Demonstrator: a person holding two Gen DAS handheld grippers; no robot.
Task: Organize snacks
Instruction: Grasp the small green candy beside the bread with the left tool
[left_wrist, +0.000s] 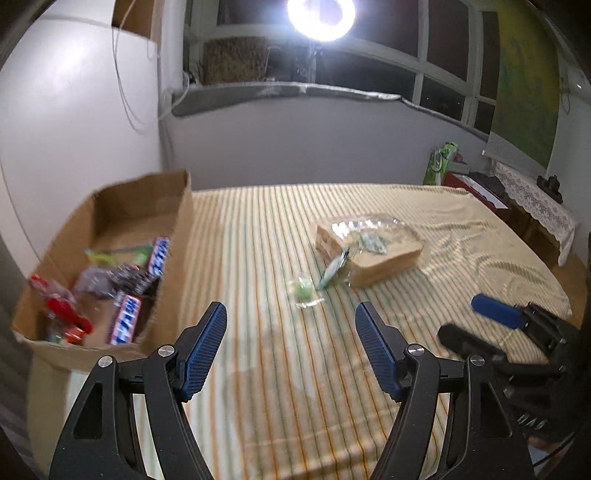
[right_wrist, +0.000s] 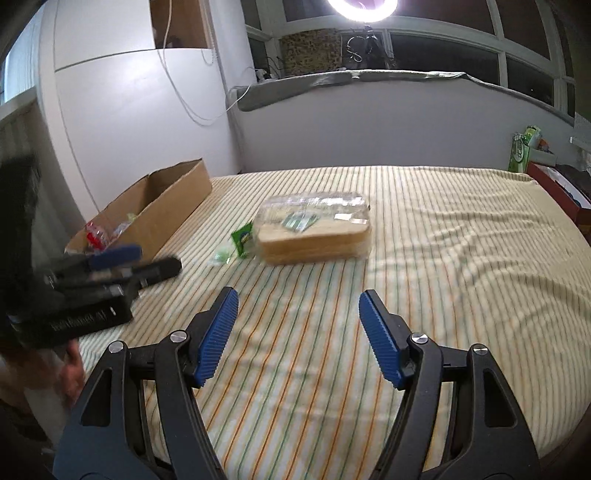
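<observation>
A cardboard box (left_wrist: 173, 236) at the table's left holds several snacks, among them blue-and-white bars (left_wrist: 127, 325) and red packets (left_wrist: 68, 314); it also shows in the right wrist view (right_wrist: 173, 206). A clear bag of sliced bread (left_wrist: 373, 247) (right_wrist: 317, 230) lies mid-table. Beside it lie a green packet (left_wrist: 334, 271) (right_wrist: 243, 238) and a small clear pack of green candy (left_wrist: 304, 291) (right_wrist: 221, 255). My left gripper (left_wrist: 291, 347) is open and empty, above the cloth just right of the box. My right gripper (right_wrist: 299, 332) is open and empty, in front of the bread.
The table wears a striped cloth (right_wrist: 443, 258). A white wall and cabinet stand behind the box. A ring light (left_wrist: 321, 14) shines above the far windowsill. A red box (left_wrist: 469, 184) and a lace-covered stand (left_wrist: 535, 199) are off the table's far right.
</observation>
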